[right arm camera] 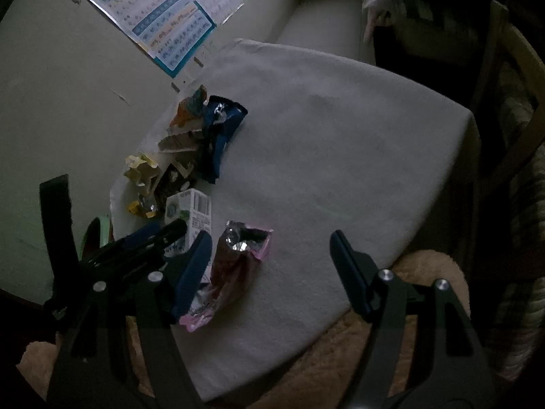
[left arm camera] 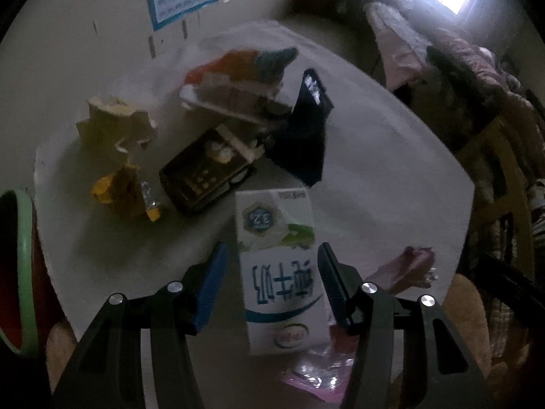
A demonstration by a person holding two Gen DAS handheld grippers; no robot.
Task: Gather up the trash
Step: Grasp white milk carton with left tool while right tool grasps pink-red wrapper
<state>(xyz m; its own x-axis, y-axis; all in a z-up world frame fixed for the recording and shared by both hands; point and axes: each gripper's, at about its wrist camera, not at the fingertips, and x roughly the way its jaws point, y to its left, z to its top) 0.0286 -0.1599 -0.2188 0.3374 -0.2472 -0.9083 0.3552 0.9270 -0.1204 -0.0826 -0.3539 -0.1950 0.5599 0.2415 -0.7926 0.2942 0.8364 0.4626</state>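
Note:
A white milk carton (left arm camera: 281,272) with blue print stands on the white table (left arm camera: 374,170) between the open fingers of my left gripper (left arm camera: 272,283); the pads do not touch it. It also shows in the right wrist view (right arm camera: 190,218). A torn pink foil wrapper (right arm camera: 231,266) lies by the carton, partly under my right gripper's left finger. My right gripper (right arm camera: 269,269) is open and empty above the table. Further back lie a dark box (left arm camera: 207,170), a dark blue bag (left arm camera: 306,129), a yellow crumpled wrapper (left arm camera: 126,194), torn cardboard (left arm camera: 115,122) and a colourful packet (left arm camera: 238,78).
A green-rimmed bin (left arm camera: 20,266) sits at the table's left edge. Posters (right arm camera: 163,24) hang on the wall behind. A wooden chair (right arm camera: 511,102) with clothes stands on the right. A beige fluffy seat (right arm camera: 408,289) lies below the table's near edge.

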